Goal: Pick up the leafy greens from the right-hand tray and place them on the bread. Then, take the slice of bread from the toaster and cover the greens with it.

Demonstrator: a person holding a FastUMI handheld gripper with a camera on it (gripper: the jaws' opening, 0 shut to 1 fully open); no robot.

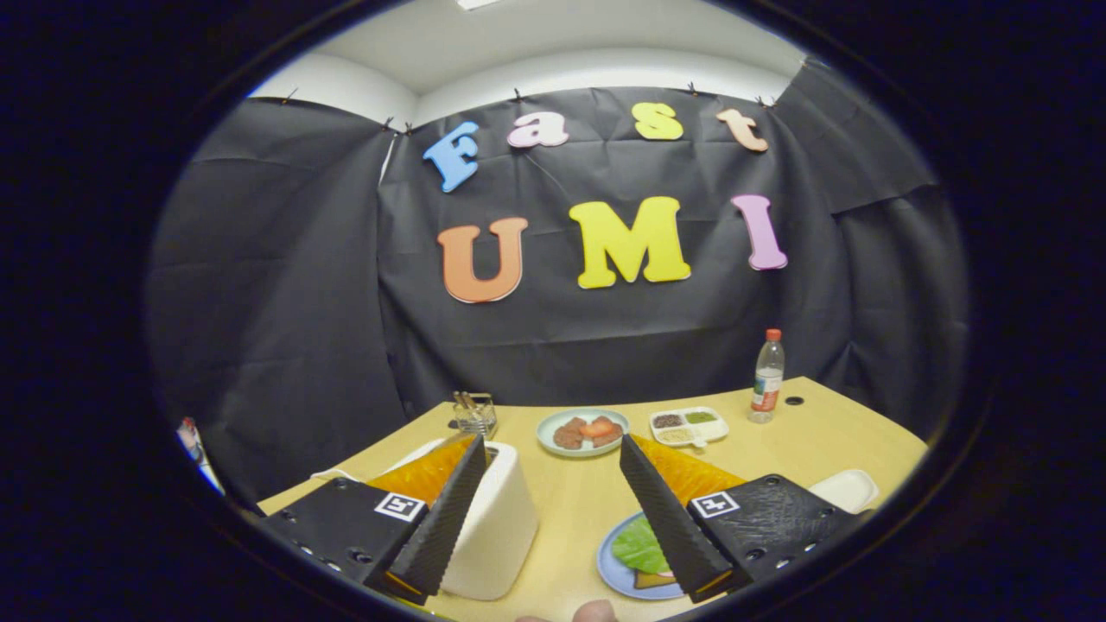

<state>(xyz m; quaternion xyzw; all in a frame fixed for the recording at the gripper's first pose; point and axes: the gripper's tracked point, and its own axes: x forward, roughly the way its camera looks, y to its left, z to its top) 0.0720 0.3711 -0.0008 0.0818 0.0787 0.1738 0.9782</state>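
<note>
In the gripper view we see the gripper (553, 518) held above the wooden table (804, 436), its fingers spread wide with nothing between them. The white toaster (501, 527) stands just inside the left finger. The leafy greens (638, 546) already lie on the bread (650, 579) on a blue plate (613, 577) (partly hidden by the right finger). Beyond sit a plate of food (582, 430), a divided dish (689, 425) and a bottle (766, 377).

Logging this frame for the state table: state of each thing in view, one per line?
gripper: jaws open, holding nothing
leafy greens: already lying on the bread
bread: on the blue plate, under the greens, uncovered
toaster: upright beside the left finger; its slot is hidden
bottle: upright, capped
round plate: holds food pieces
divided tray: compartments filled
white tray: appears bare
</note>
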